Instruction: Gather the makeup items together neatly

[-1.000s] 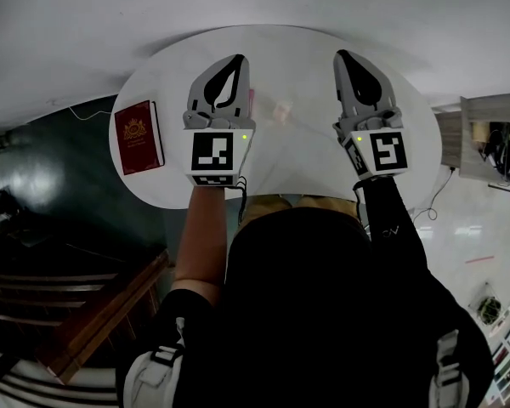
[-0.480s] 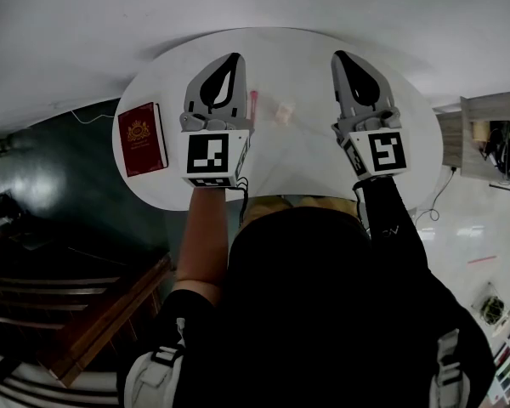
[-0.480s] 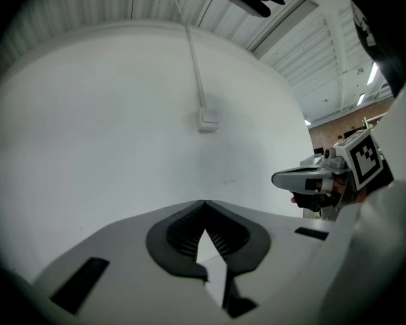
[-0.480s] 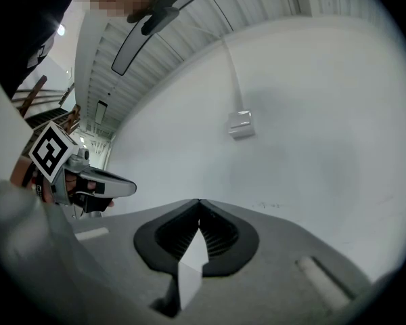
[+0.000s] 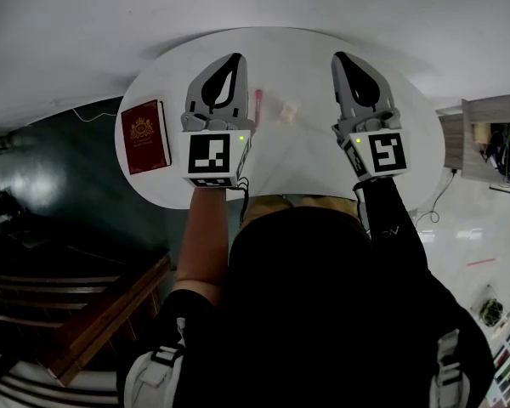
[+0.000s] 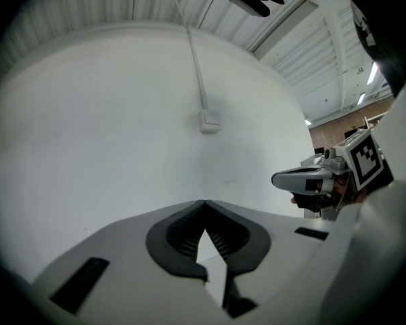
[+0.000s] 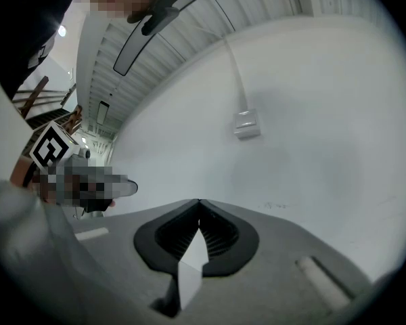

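The bench (image 5: 302, 160) is topped in a smooth white surface with a soft sheen. Near its left edge, the red book (image 5: 146, 136) is bound in a matt, leather-like cover stamped with a gilt emblem. The pink tube (image 5: 257, 100) towards the bench's middle looks to be of smooth plastic. The material of the small pale item (image 5: 289, 110) beside it cannot be told. The left gripper (image 5: 235, 58) and right gripper (image 5: 338, 55) are moulded in matt grey plastic, and their jaws are lined with black ribbed pads (image 6: 183, 232) of a rubbery look. The marker cubes (image 5: 213, 154) are faced in matt black-and-white print.
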The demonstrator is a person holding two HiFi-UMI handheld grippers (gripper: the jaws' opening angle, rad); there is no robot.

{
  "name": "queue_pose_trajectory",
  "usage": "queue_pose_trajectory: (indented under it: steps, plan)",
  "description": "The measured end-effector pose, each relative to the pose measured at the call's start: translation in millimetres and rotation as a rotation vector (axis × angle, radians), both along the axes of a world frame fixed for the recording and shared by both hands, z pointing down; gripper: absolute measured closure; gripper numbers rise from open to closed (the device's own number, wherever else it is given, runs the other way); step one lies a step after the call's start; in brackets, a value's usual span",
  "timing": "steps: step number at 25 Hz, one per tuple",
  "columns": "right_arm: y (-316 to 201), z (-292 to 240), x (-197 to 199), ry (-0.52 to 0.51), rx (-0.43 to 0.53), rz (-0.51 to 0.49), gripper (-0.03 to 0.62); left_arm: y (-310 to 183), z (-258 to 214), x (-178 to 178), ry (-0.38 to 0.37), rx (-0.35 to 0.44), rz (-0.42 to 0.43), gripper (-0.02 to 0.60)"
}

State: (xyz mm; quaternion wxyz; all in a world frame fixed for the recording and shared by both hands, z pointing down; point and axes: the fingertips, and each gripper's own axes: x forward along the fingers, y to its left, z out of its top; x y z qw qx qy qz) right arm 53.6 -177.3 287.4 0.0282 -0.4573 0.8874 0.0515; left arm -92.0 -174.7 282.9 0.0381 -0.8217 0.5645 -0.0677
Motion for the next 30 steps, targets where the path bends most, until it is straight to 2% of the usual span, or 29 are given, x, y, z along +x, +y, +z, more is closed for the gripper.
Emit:
queue_pose_trajectory:
  steps: [4,8,10,12,14,22,26,30]
  plan:
    - [1.2,1.0,-5.8,0.001,-0.006,-0.006,0.589,1.5,1.2,-6.0,0.006,-0.011,-0.005,0.572]
    - [3.1,8.1,-7.1,0.043,-0.059,0.009,0.589,3.7,-1.5,-8.3,0.007,-0.002,-0.008,0.572]
    - [6.6,0.3,-18.5,0.060,-0.009,-0.029,0.589,4.5,-1.6,-9.9,0.009,-0.002,-0.010,0.572]
    - [10.8,-12.0,-29.6,0.031,0.050,-0.063,0.589,5.4,-0.4,-10.4,0.004,-0.006,-0.010,0.572]
    - [12.7,-13.6,-33.5,0.017,0.057,-0.074,0.589,6.3,0.6,-11.1,0.004,-0.009,-0.012,0.572]
    - [9.4,6.8,-28.9,0.097,-0.026,-0.052,0.589,4.8,4.3,-16.3,0.021,-0.016,-0.018,0.572]
    - [9.5,-9.6,-38.3,0.024,0.041,-0.077,0.589,3.7,1.2,-16.4,0.026,-0.008,-0.013,0.572]
    - [7.4,-10.1,-39.8,0.024,0.042,-0.077,0.589,1.8,2.1,-17.6,0.021,-0.011,-0.011,0.572]
